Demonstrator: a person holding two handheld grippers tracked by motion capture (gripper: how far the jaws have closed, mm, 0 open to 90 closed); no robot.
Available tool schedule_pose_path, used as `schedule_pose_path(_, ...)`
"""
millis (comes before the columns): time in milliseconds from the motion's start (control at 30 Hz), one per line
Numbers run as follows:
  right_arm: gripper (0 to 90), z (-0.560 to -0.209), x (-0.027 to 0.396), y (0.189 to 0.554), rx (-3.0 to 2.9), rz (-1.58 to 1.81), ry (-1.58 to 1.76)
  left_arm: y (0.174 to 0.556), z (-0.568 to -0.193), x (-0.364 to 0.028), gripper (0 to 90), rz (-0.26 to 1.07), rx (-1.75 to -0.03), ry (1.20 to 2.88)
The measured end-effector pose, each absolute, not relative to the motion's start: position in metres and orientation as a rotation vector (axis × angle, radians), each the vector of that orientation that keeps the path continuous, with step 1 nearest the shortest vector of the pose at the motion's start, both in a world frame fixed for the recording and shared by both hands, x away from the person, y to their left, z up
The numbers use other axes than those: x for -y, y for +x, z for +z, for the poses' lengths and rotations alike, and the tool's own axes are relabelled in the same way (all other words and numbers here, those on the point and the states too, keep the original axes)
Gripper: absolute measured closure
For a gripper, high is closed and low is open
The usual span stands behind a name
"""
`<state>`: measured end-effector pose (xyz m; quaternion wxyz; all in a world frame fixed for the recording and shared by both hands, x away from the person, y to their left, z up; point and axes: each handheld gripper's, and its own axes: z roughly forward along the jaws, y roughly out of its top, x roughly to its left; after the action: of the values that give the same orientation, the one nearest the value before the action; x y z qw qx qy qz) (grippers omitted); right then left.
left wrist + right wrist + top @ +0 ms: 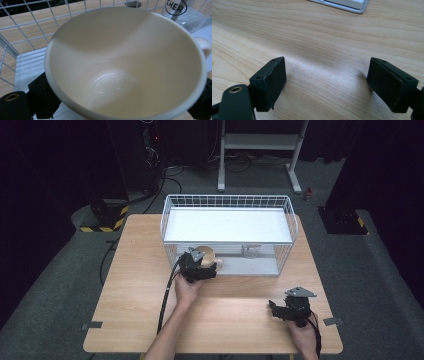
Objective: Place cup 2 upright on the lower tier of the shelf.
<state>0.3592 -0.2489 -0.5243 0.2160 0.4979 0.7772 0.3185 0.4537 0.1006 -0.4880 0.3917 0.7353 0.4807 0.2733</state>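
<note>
Near table edge, right: right gripper (280,310) in right hand (304,336), low over bare wooden table (235,320), grey three-cornered plate on top, cable trailing back. Jaws spread wide in right gripper view, nothing between them, just wood grain below; pads (273,82) close to the tabletop, contact not clear. Corner of white tray base (347,5) at top edge of that view.

Left of centre, farther in: left forearm reaching forward, left hand (187,290) gripping left gripper (202,265), black cable (166,305) looping back along the arm toward the table front. Left gripper pinching cream ceramic cup (207,256) at front opening of white wire basket (227,200). Left gripper view: cup (130,65) tilted with mouth toward camera, empty and glossy inside, handle (205,46) at right edge, black jaw parts flanking the cup at lower left and lower right, pads pressed on the outside wall. Cup over grey-white basket floor (27,65), touching or lifted not clear.

Deeper in basket, right of cup: clear glass (250,251) upright on the floor, well apart from cup; black circular print "CHER" visible on the glass (178,10) in left gripper view. White shelf panel (227,225) spanning basket above the floor.

Beyond table: grey carpet, white metal stand (260,150), yellow-black striped bases (102,217) at left, dark surroundings.
</note>
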Motion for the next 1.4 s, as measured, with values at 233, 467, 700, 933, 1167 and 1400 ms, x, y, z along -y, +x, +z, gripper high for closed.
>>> schedule_pose_path(233, 15.8, -0.524, 0.249, 0.359, -2.154, 0.883, 1.38, 0.455, -0.489, -0.1, 8.1, 0.693, -1.228, 1.854)
schedule_pose_path(467, 15.7, -0.524, 0.249, 0.359, -2.154, 0.883, 1.38, 0.455, -0.488, -0.102, 8.3, 0.671, -1.252, 1.851)
schedule_pose_path(700, 15.7, -0.524, 0.249, 0.359, -2.154, 0.883, 1.38, 0.453, -0.488, -0.102, 7.7, 0.655, -1.254, 1.863)
schedule_pose_path(933, 15.8, -0.524, 0.249, 0.359, -2.154, 0.883, 1.38, 0.452, -0.488, -0.105, 3.8, 0.641, -1.262, 1.874)
schedule_pose_path(1167, 15.7, -0.524, 0.249, 0.359, -2.154, 0.883, 1.38, 0.447, -0.485, -0.104, 4.1, 0.658, -1.249, 1.899)
schedule_pose_path(1400, 15.7, -0.524, 0.249, 0.359, -2.154, 0.883, 1.38, 0.441, -0.486, -0.108, 7.5, 0.658, -1.251, 1.875)
